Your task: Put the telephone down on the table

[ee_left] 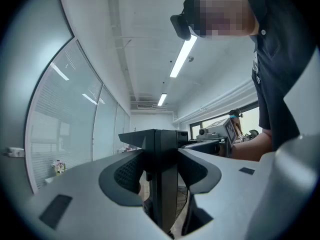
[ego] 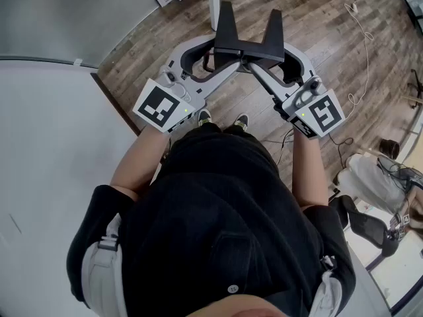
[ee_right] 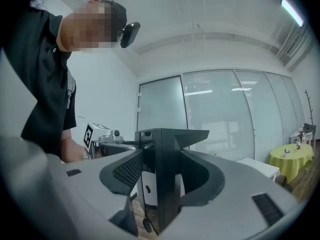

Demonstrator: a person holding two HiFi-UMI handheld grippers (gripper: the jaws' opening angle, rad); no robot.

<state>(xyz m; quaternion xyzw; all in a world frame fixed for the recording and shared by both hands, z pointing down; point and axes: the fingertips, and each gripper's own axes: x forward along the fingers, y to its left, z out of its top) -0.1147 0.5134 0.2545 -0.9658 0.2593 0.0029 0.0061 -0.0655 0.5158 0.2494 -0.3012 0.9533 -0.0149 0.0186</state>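
Note:
No telephone shows in any view. I hold both grippers level in front of my body, above a wooden floor (ego: 330,32), with their tips meeting. The left gripper (ego: 223,55) comes in from the left and the right gripper (ego: 266,55) from the right. Two black uprights (ego: 225,25) rise where they meet. In the left gripper view the left gripper (ee_left: 161,171) has its jaws wide, with a black upright part (ee_left: 165,174) standing in the gap and floor showing beside it. The right gripper (ee_right: 161,176) looks the same around a black upright (ee_right: 165,179).
A white table (ego: 39,144) fills the left of the head view. White furniture legs (ego: 215,2) stand ahead on the floor. A white cable (ego: 365,51) trails at the right, near a chair and gear (ego: 377,177). A yellow-clothed table (ee_right: 291,156) stands by glass walls.

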